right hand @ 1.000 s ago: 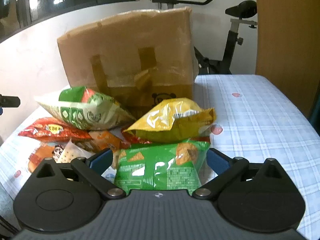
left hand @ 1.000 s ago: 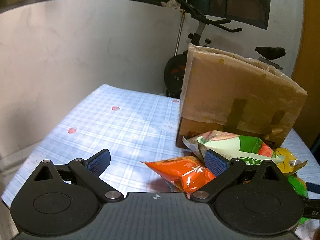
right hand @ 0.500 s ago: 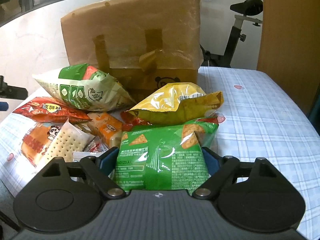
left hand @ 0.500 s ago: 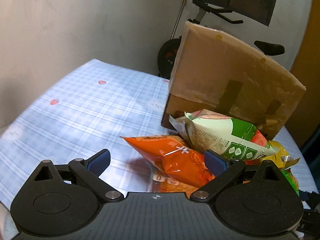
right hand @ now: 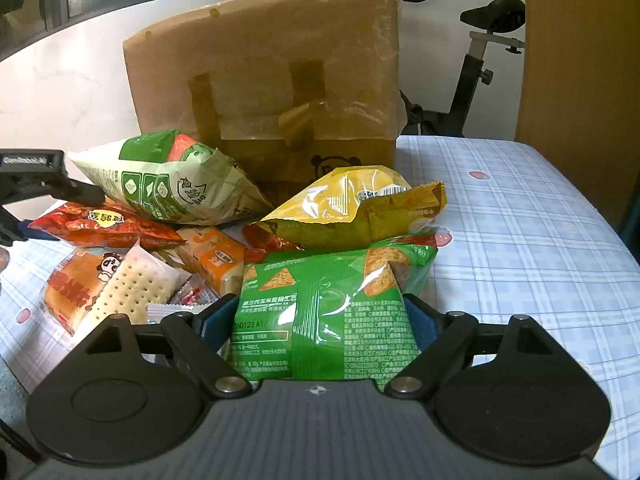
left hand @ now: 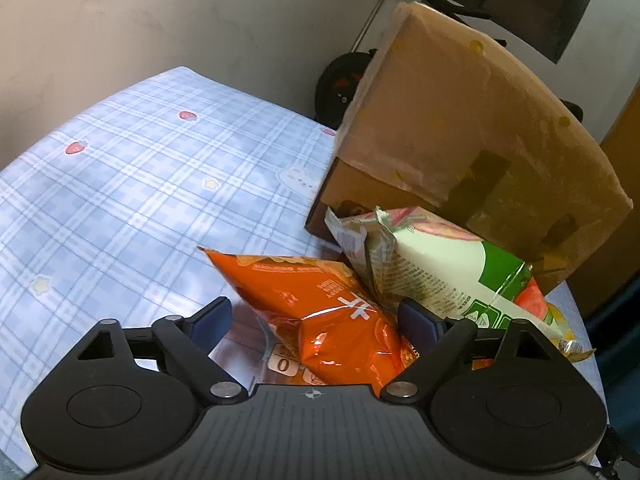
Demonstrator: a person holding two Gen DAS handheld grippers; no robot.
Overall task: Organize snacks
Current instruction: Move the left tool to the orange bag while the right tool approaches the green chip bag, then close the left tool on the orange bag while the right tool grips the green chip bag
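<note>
Between the blue pads of the right hand-held gripper [right hand: 316,320] sits a green crinkly foil snack bag printed with triangular chips [right hand: 328,312], lying at the near edge of the snack heap on the blue plaid cloth of the counter [right hand: 520,248]; the pads flank its sides closely, though whether they already press it cannot be told. Behind it lie a yellow foil bag [right hand: 352,208], a pale green-and-white puffed bag [right hand: 168,180], and a red-orange bag [right hand: 104,226], with a clear packet of dotted crackers [right hand: 128,288] to the left. A tall brown cardboard box with tape strips [right hand: 272,92] stands at the back, touching the heap. The left hand-held gripper [left hand: 316,318] is spread wide, its pads straddling an orange glossy foil bag [left hand: 320,304] without clamping it. By my reading, the step in hand is picking the first bags out of the pile, one per side. Next, each gripper should close gently on the bag's body, since air-filled foil slips and crushes, then lift clear of the neighbours leaning on it, probably toward the box.
</note>
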